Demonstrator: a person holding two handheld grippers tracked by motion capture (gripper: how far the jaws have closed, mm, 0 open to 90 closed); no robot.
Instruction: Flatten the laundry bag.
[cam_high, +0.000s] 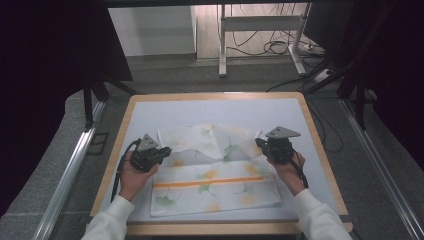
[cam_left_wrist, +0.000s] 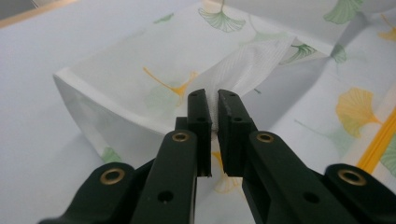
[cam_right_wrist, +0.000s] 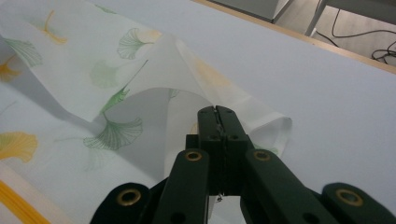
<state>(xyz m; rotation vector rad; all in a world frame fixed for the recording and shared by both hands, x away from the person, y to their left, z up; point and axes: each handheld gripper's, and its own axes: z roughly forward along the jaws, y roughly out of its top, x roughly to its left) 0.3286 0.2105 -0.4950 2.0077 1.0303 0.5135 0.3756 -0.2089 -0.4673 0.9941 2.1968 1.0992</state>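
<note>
While the table carries the leaf-printed cloth with its long axis across the person's front, the far edge is held lifted and doubled toward the near edge. That edge is pinched at its left corner by the left gripper and at its right corner by the right gripper, jaws clamped on fabric; both stand equally near the fold.

White cloth printed with green and yellow ginkgo leaves, 1 orange stripe; pale blue tabletop with wood-coloured edges.
</note>
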